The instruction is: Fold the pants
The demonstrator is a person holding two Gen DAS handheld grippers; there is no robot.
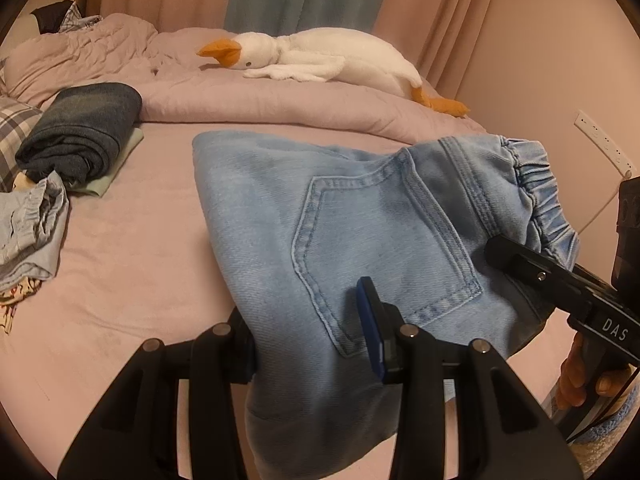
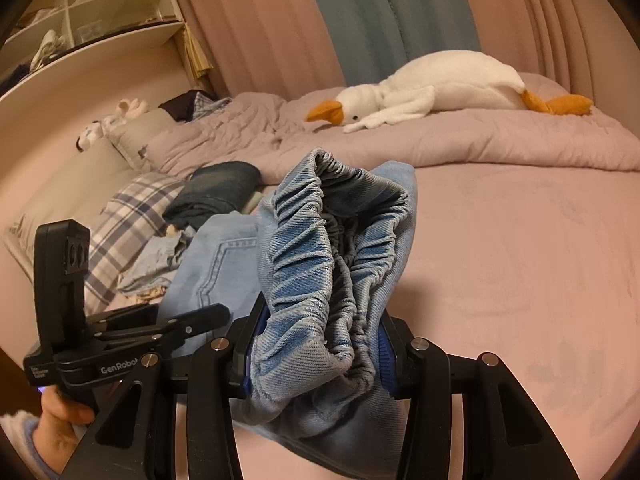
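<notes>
Light blue denim pants (image 1: 360,232) lie partly folded on the pink bed, back pocket up, elastic waistband at the right. My left gripper (image 1: 308,344) is shut on the near edge of the pants below the pocket. My right gripper (image 2: 316,344) is shut on the bunched elastic waistband (image 2: 320,248) and holds it lifted above the sheet. In the left wrist view the right gripper (image 1: 520,268) reaches in from the right at the waistband. In the right wrist view the left gripper (image 2: 192,320) shows at the left on the pants.
A folded dark garment (image 1: 84,128) sits on a pale one at the left, by a crumpled light blue garment (image 1: 32,228) and plaid pillow (image 2: 132,220). A white goose plush (image 1: 320,56) lies on the bunched quilt (image 1: 260,100) behind. A wall socket (image 1: 604,144) is at right.
</notes>
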